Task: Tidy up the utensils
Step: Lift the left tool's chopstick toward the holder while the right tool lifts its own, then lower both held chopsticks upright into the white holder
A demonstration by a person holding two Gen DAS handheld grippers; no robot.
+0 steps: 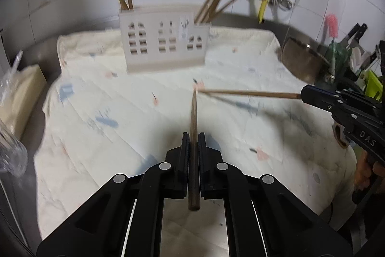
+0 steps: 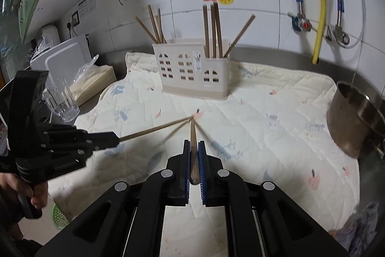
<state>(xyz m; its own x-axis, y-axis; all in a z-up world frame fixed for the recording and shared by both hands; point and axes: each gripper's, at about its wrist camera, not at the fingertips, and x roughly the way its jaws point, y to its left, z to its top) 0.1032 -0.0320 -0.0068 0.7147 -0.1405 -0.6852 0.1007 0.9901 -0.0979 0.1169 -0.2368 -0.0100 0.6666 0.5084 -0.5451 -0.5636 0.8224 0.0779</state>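
Note:
My left gripper [image 1: 193, 136] is shut on a brown chopstick [image 1: 193, 127] that points forward, tip down on the quilted cloth [image 1: 120, 127]. My right gripper [image 2: 194, 143] is shut on a second chopstick [image 2: 192, 134]; in the left wrist view it comes in from the right [image 1: 250, 93]. The two tips meet on the cloth. In the right wrist view the left gripper [image 2: 115, 137] holds its chopstick [image 2: 154, 129] from the left. A white utensil holder [image 1: 163, 45] [image 2: 192, 69] stands behind, with several chopsticks [image 2: 213, 30] upright in its end compartments.
A steel pot [image 2: 356, 122] sits at the cloth's right edge. A clear glass [image 2: 61, 100], a bagged pack [image 2: 93, 81] and white boards [image 2: 65, 59] are at the left. Pipes and a yellow hose [image 2: 318, 4] run down the tiled wall.

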